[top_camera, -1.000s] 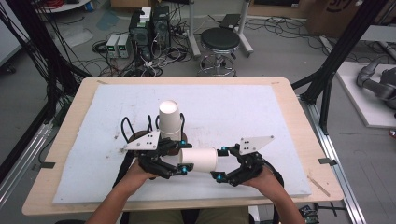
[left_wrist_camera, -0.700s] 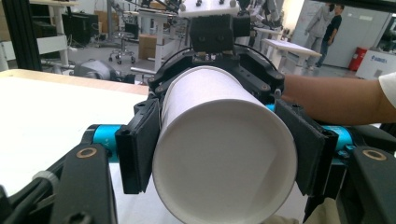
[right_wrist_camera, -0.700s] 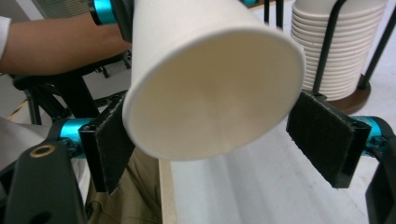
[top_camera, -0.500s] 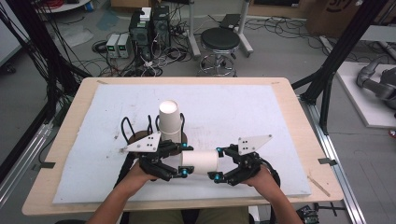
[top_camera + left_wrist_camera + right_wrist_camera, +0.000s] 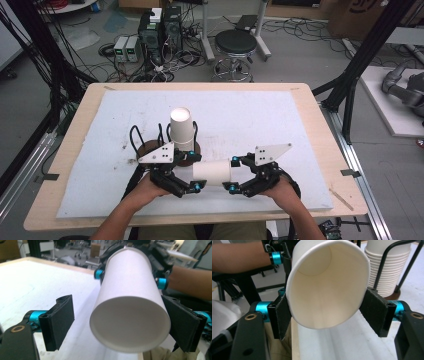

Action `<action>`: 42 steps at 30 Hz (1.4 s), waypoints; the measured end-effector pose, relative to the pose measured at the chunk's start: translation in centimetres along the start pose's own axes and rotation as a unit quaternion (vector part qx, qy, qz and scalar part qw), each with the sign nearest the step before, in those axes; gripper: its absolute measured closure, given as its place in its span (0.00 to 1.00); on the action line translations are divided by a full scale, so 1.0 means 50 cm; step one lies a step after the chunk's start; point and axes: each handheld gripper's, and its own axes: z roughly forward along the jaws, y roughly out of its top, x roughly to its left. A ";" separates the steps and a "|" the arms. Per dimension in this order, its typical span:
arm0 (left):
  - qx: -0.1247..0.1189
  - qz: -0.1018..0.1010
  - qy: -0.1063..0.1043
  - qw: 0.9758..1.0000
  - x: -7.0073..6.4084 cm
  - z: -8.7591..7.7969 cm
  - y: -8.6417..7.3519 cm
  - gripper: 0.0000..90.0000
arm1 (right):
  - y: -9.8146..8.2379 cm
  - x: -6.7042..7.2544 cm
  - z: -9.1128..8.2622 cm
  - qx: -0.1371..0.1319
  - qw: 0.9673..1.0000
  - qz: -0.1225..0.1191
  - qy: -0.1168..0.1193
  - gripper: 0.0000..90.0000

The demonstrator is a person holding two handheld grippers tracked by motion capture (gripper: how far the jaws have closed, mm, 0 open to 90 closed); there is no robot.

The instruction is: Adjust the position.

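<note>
We are gripping a white paper cup [image 5: 212, 172] sideways with the right gripper [image 5: 233, 175], just off the table's 6 o'clock edge. The left gripper [image 5: 194, 174] is now standing open around its closed end, released. Since a second ago the cup has shifted little; the handover looks finished. The cup stack [image 5: 181, 129] stands at 11 o'clock.

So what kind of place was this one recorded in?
Most likely a robotics or data-collection lab rather than a home. Black frame posts stand around the table, computer towers and loose cables cover the floor, and a stool stands behind it.
</note>
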 end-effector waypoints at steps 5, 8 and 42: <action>0.026 0.024 0.009 0.999 -0.006 -0.015 0.015 0.16 | 0.018 0.002 -0.008 0.035 0.999 -0.011 -0.020 0.33; 0.052 0.042 0.017 0.998 -0.009 -0.019 0.029 0.17 | 0.039 -0.001 -0.010 0.065 0.997 -0.025 -0.030 0.32; 0.234 0.078 -0.003 0.969 -0.008 0.053 0.039 0.29 | 0.126 0.015 0.076 0.285 0.952 -0.102 -0.034 0.32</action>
